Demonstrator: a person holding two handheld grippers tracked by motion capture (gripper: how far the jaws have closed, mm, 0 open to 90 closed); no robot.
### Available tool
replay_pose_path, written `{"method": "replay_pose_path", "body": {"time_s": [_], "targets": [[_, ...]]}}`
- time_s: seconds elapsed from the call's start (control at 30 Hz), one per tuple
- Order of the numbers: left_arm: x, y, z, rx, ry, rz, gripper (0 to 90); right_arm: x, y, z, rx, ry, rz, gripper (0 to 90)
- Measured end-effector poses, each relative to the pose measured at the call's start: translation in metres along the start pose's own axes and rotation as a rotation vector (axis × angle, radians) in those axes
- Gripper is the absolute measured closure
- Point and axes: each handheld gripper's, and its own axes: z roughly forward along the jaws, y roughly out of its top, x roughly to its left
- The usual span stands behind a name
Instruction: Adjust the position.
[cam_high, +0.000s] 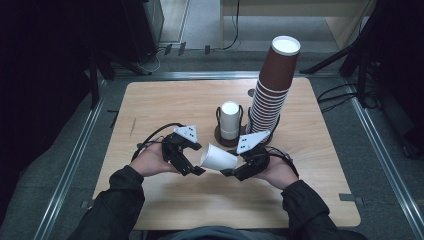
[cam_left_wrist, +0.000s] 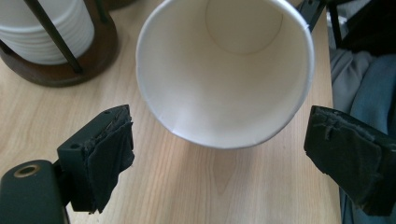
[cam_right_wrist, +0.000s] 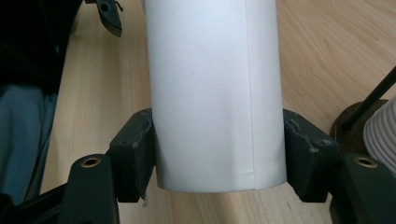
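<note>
The right claw (cam_right_wrist: 219, 154) clamps the base end of a white paper cup (cam_high: 218, 158), holding it sideways above the counter (cam_high: 150, 105) near its front edge, mouth turned toward the left claw (cam_high: 192, 162). The left claw's jaws stand wide apart on either side of the cup's rim without touching it, probably so it can take the rim. Just behind, a wooden cup holder (cam_high: 227, 137) carries a stack of white cups (cam_high: 230, 120), and a tall stack of brown cups (cam_high: 272, 85) leans beside it, crowding any move toward the far edge.
</note>
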Motion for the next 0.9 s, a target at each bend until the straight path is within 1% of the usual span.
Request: {"method": "replay_pose_path", "body": {"time_s": [0.07, 0.1, 0.13, 0.2, 0.27, 0.33, 0.43, 0.5, 0.6, 0.67, 0.73, 0.83, 0.9], "targets": [[0.000, -0.001, -0.002, -0.042, 0.005, -0.004, 7.6, -0.001, 0.000, -0.002, -0.027, 0.016, 0.013, 34.3], [0.000, -0.001, -0.002, -0.054, -0.006, -0.012, 7.6, -0.001, 0.000, -0.004, -0.049, 0.025, 0.017, 34.3], [0.000, -0.001, -0.003, -0.069, -0.018, -0.020, 7.6, -0.001, 0.000, -0.004, -0.049, 0.025, 0.017, 34.3], [-0.001, 0.000, -0.002, -0.092, -0.025, -0.016, 7.7, -0.002, 0.001, -0.005, -0.066, 0.031, 0.013, 34.3], [-0.003, 0.000, 0.001, -0.109, -0.042, -0.019, 7.6, -0.002, 0.001, -0.005, -0.071, 0.039, 0.016, 34.3], [-0.005, 0.002, 0.004, -0.106, -0.047, -0.012, 7.6, -0.001, 0.001, -0.005, -0.076, 0.040, 0.007, 34.3], [-0.006, 0.004, 0.007, -0.107, -0.057, -0.010, 7.7, 0.001, 0.001, -0.004, -0.079, 0.060, -0.003, 34.3], [-0.007, 0.005, 0.008, -0.123, -0.075, -0.021, 7.8, 0.002, 0.002, -0.004, -0.082, 0.067, -0.002, 34.3], [-0.007, 0.007, 0.009, -0.127, -0.083, -0.030, 8.0, 0.002, 0.002, -0.003, -0.094, 0.079, -0.008, 34.3], [-0.008, 0.008, 0.009, -0.136, -0.104, -0.033, 9.1, 0.005, 0.004, -0.003, -0.107, 0.094, -0.007, 34.3], [-0.010, 0.009, 0.009, -0.136, -0.106, -0.025, 13.2, 0.006, 0.005, -0.002, -0.109, 0.104, -0.007, 34.3], [-0.010, 0.009, 0.010, -0.133, -0.118, -0.038, 15.0, 0.007, 0.005, -0.001, -0.108, 0.113, -0.013, 34.3], [-0.010, 0.009, 0.010, -0.135, -0.115, -0.037, 15.9, 0.007, 0.006, -0.001, -0.110, 0.112, -0.016, 34.3]]}}
